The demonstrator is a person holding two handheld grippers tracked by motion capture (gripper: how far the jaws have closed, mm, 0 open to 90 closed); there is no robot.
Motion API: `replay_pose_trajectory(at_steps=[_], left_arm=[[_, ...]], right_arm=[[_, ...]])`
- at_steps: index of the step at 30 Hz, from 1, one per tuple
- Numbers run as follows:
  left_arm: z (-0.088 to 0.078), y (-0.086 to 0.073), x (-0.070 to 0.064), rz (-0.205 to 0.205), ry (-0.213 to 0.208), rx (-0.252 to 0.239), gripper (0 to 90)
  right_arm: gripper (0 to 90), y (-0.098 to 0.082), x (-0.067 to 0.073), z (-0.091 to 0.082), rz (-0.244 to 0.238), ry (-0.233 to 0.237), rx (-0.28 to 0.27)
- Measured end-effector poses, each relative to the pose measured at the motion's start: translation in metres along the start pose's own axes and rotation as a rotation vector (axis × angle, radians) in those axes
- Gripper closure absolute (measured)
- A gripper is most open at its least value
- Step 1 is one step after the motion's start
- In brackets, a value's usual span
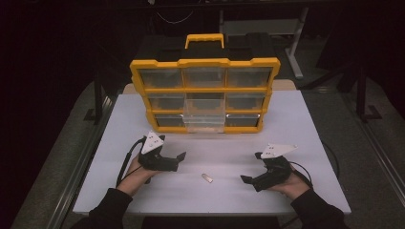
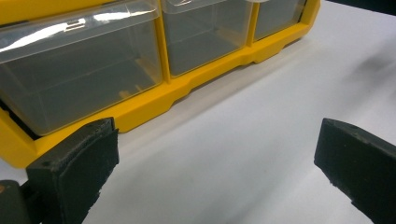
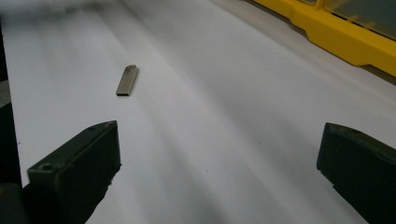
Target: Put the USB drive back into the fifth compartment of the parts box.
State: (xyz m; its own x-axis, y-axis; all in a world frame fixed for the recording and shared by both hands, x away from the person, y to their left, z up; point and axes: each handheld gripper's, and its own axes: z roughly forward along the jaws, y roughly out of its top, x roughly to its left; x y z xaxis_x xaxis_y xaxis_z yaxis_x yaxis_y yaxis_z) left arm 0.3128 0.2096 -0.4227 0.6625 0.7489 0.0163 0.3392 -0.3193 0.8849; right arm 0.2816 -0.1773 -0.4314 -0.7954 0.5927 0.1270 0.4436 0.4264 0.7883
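- Left gripper (image 1: 179, 156): I hold it at the left of the white table (image 1: 305, 124), low over the surface, jaws wide apart with nothing between them. In the left gripper view it looks toward the bottom row of the yellow drawer organizer (image 2: 196, 79).
- Yellow drawer organizer (image 1: 205, 93): it stands upright at the far middle of the table. One clear drawer (image 1: 205, 119) in the middle column is pulled forward toward me; I judge it the likely destination.
- Metal piece (image 1: 207, 178): a small flat oblong lying on the table between the two grippers, apart from both. In the high view its long axis runs diagonally, from upper left to lower right.
- Right gripper (image 1: 244, 179): jaws wide and empty, tips pointing left toward the metal piece. In the right gripper view the metal piece (image 3: 127, 80) lies ahead and left of the jaw line, nearly end-on.
- Judgement: both grippers lie about equally near, but the right one already faces the piece. I would shift it left and forward, then turn it so the jaws close across the short width.
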Motion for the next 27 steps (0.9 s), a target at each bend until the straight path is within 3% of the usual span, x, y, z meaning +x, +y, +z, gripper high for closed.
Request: replay_pose_trajectory(at_steps=[14, 27], left_arm=[[-0.021, -0.012, 0.005, 0.020, 0.001, -0.020, 0.0], [-0.044, -0.024, 0.014, 0.000, 0.011, -0.048, 0.0]], right_arm=[[0.0, 0.000, 0.000, 0.000, 0.000, -0.001, -0.001], [0.0, 0.000, 0.000, 0.001, 0.000, 0.000, 0.004]])
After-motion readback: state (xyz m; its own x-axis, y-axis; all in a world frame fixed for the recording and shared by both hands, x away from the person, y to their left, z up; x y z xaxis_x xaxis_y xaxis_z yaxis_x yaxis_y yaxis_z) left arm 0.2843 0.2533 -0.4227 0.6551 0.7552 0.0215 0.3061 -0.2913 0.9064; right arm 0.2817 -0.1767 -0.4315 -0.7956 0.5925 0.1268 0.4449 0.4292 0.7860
